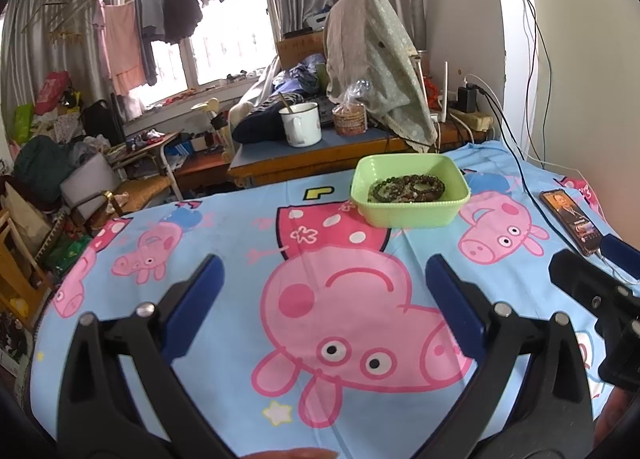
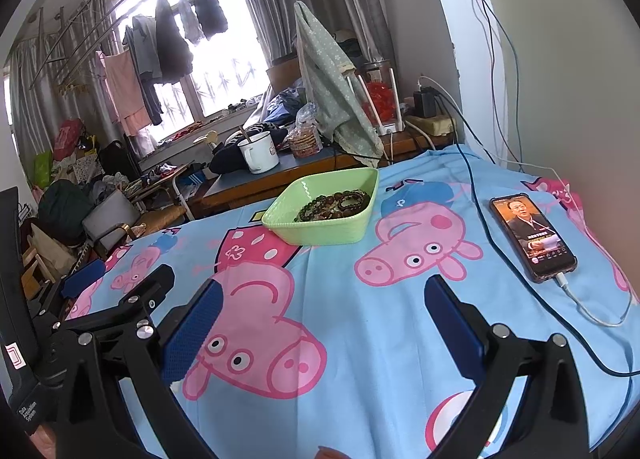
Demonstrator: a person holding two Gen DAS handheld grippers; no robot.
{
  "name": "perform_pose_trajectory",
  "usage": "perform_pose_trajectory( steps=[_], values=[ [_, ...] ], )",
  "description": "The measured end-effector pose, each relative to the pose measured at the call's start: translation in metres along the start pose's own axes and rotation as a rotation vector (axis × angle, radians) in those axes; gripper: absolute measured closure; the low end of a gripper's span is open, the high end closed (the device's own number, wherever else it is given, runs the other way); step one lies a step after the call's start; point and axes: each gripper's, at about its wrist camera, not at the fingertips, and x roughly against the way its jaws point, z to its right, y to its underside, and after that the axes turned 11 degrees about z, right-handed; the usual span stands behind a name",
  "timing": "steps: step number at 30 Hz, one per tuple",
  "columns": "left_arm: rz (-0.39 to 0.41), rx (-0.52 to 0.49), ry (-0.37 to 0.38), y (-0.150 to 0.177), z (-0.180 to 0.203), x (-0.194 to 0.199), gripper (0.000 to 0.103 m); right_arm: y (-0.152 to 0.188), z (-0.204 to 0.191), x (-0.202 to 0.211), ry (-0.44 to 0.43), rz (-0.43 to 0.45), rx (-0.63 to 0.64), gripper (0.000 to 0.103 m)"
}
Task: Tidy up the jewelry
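A light green plastic bin (image 1: 412,215) sits on the blue cartoon-pig cloth, far from both grippers. Several dark beaded bracelets (image 1: 408,187) lie inside it; they also show in the right wrist view (image 2: 334,203), in the bin (image 2: 320,233). My left gripper (image 1: 324,273) is open and empty, held above the cloth well short of the bin. My right gripper (image 2: 324,297) is open and empty too, to the right of the left one. The right gripper's tip shows at the right edge of the left wrist view (image 1: 592,279).
A phone (image 2: 532,237) with a lit screen lies on the cloth at the right, with a charging cable (image 2: 592,311) and a dark cord (image 2: 480,211) trailing near it. Behind the cloth stands a desk with a white mug (image 1: 300,125), a bag and draped fabric (image 1: 372,59).
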Motion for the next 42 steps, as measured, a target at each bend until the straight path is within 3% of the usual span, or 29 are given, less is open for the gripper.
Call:
perform_pose_trajectory(
  steps=[20,32,42],
  values=[
    [-0.002,0.003,0.003,0.0007,0.0005,-0.0015,0.006,0.0010,-0.0034,-0.0003,-0.005,-0.001,0.007,0.028],
    [0.001,0.030,0.071,0.0001,0.0033,-0.0015,0.006,0.0005,-0.0040,-0.0020,-0.008,-0.001,0.013,0.028],
    [-0.012,0.035,0.070,0.0011,0.0011,-0.0043,0.006,-0.0044,-0.0008,-0.0023,-0.006,0.015,0.013,0.028]
  ],
)
